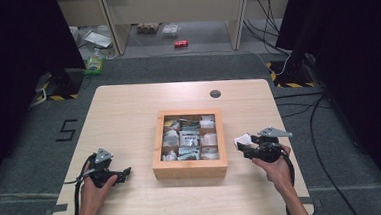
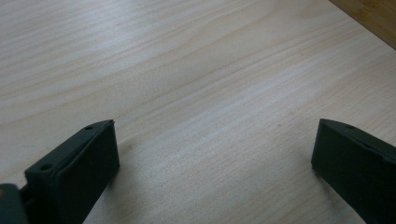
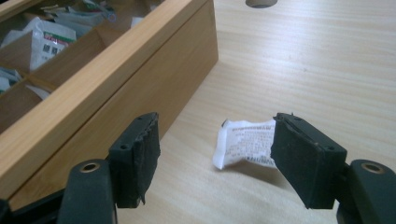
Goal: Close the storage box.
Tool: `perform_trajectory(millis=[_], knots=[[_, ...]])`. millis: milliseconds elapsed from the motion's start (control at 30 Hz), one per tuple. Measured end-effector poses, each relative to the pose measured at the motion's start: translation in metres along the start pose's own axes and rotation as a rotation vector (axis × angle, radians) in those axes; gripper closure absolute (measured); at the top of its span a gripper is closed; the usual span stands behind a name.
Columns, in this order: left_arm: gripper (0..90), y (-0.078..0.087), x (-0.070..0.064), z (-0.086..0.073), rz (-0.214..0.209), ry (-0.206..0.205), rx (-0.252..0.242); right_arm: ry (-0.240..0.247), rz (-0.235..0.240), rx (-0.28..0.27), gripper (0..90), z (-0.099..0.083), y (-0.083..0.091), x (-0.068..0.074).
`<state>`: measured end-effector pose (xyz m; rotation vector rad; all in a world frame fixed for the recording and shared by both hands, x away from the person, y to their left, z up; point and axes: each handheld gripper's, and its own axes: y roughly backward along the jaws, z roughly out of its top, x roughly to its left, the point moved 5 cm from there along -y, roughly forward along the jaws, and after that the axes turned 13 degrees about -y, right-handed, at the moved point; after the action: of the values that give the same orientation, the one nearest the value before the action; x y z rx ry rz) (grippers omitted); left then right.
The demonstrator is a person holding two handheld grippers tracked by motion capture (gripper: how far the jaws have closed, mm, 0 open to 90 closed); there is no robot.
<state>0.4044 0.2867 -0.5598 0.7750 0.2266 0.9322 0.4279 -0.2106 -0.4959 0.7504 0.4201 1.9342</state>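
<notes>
Just right of the wooden box [image 3: 140, 70], a small white packet [image 3: 243, 147] lies on the table [image 3: 327, 56] between the right gripper's [image 3: 215, 154] wide-open jaws, which should centre over it before closing, while the left gripper [image 2: 215, 154] rests open, well apart.

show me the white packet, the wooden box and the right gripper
white packet [image 3: 245, 148], right gripper view, printed face
wooden box [image 1: 189, 168], high view, front wall
right gripper [image 3: 212, 158], right gripper view, between the open jaws
</notes>
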Motion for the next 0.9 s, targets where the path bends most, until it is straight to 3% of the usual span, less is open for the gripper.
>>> perform_trajectory(millis=[400, 900], knots=[[0.1, 0.000, 0.000, 0.000, 0.000, 0.000, 0.000, 0.015, 0.005, 0.020, 32.6, -0.015, 0.005, 0.004], [0.1, 0.000, 0.000, 0.000, 0.001, 0.000, 0.000, 0.024, -0.002, 0.061, 29.5, -0.026, -0.003, 0.009]])
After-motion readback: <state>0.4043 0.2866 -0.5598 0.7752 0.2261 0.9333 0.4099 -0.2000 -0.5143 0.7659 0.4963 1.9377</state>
